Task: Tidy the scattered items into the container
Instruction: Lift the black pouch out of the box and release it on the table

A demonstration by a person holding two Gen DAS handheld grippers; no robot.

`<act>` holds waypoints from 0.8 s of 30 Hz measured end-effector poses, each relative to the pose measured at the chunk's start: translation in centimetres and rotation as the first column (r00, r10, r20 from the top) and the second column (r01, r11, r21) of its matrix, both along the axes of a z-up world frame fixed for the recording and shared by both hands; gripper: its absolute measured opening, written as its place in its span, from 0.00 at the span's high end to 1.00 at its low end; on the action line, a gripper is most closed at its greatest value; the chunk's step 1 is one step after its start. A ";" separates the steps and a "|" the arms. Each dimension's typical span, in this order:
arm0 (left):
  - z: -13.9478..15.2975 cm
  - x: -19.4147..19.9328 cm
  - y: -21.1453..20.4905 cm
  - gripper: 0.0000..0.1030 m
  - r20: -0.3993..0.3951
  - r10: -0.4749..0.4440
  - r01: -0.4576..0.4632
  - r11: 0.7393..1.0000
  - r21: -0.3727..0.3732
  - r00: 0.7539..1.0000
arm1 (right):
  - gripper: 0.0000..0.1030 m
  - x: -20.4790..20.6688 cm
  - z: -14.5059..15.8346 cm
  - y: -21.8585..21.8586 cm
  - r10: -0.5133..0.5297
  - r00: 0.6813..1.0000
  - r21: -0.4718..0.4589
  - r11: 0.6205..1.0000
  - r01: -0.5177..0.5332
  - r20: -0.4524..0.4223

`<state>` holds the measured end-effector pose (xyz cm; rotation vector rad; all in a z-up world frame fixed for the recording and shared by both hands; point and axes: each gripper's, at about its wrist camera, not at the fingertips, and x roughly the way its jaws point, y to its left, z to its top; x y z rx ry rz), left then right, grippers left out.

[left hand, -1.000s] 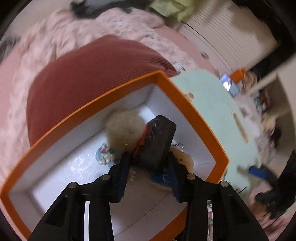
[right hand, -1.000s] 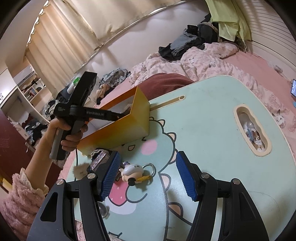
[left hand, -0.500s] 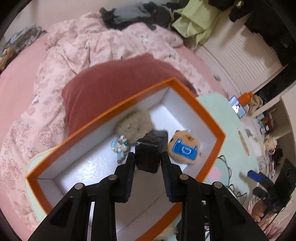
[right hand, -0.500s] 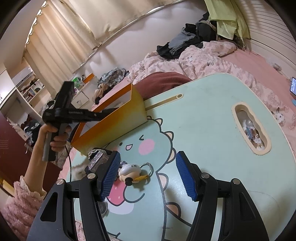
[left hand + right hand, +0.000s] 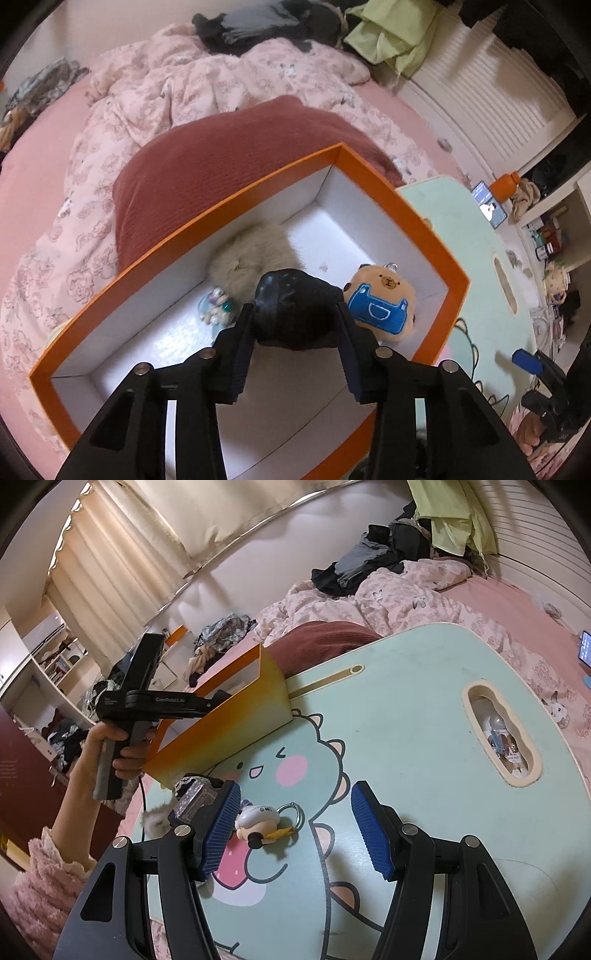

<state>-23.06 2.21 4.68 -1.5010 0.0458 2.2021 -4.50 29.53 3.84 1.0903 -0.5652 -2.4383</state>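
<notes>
- The left tool [image 5: 295,328] is held above the open orange box [image 5: 406,218], which stands at the far left edge of the table [image 5: 406,709]. A dark, black wrapped object [image 5: 295,314] sits between its fingers and appears to be gripped; whether the pads press it firmly cannot be told.
- Three items are seen lying already on the white floor of the box: a beige fluffy pompom [image 5: 255,254] near the far wall, a small pastel bead charm [image 5: 218,310] beside it, and a brown bear plush in blue overalls [image 5: 384,306] toward the right wall.
- The task is judged to be more than half done; the black object is not yet released into the box.
- On the table, near its left edge, a glittery small case [image 5: 192,797] and a furry item [image 5: 157,819] are left outside the box.
- The right tool [image 5: 293,823] is held low over the table with its fingers wide apart and nothing clamped. A white figure keychain [image 5: 258,818] lies between the blue pads, close to the left one.
</notes>
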 end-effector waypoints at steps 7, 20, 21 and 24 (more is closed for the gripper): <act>4.5 2.3 -2.0 0.74 -0.114 0.038 -0.022 0.989 0.143 0.993 | 0.39 0.1 0.1 0.0 0.000 1.000 0.003 1.000 0.000 -0.007; 7.4 17.7 -5.9 0.74 -0.291 0.066 0.028 0.952 0.306 0.954 | 0.39 0.3 0.2 -0.7 0.015 1.000 0.012 1.000 -0.015 -0.013; 6.5 18.5 -6.4 0.74 -0.285 0.096 -0.003 0.950 0.312 0.954 | 0.39 0.3 0.1 -0.8 0.017 1.000 0.013 1.000 -0.017 -0.011; 3.7 19.9 -7.2 0.74 -0.254 0.133 -0.042 0.942 0.332 0.958 | 0.39 0.3 -0.1 -1.0 0.018 1.000 0.019 1.000 -0.018 -0.004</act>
